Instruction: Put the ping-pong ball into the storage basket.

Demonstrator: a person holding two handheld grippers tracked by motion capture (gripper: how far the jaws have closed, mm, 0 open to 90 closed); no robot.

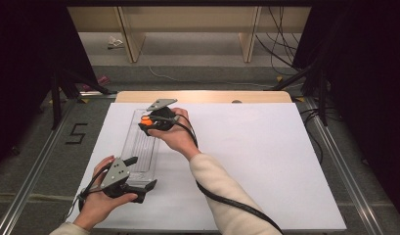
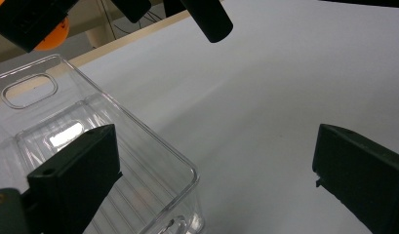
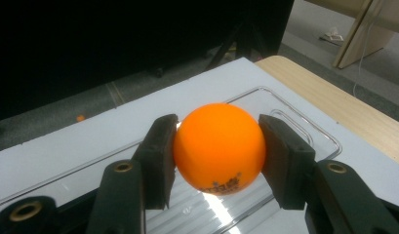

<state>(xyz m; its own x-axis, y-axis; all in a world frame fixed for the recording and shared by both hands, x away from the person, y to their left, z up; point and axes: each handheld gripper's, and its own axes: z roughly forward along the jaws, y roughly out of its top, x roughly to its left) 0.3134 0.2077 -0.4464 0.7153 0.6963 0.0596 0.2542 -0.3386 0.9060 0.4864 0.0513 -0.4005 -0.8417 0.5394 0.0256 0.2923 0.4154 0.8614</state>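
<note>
An orange ball [image 1: 146, 121] [image 3: 219, 146] sits squeezed between the pads of my right gripper [image 1: 149, 122] [image 3: 217, 152], which is shut on it. It hangs just above the far end of a long clear plastic tray [image 1: 139, 147] [image 3: 304, 127] with a ribbed floor. My left gripper [image 1: 139, 172] [image 2: 216, 170] is at the tray's near end with its jaws wide open. One jaw is over the inside of the tray [image 2: 153, 141] and the other over the bare sheet, with the tray's side wall between them and untouched. In the left gripper view the ball [image 2: 58, 34] shows at the top left.
The tray lies lengthwise on a white sheet [image 1: 256, 161] that covers a wooden table [image 1: 202, 96]. The right gripper's black cable [image 1: 227, 200] trails across the sheet toward the front edge. Dark stands, cables and a floor marking "5" [image 1: 76, 133] surround the table.
</note>
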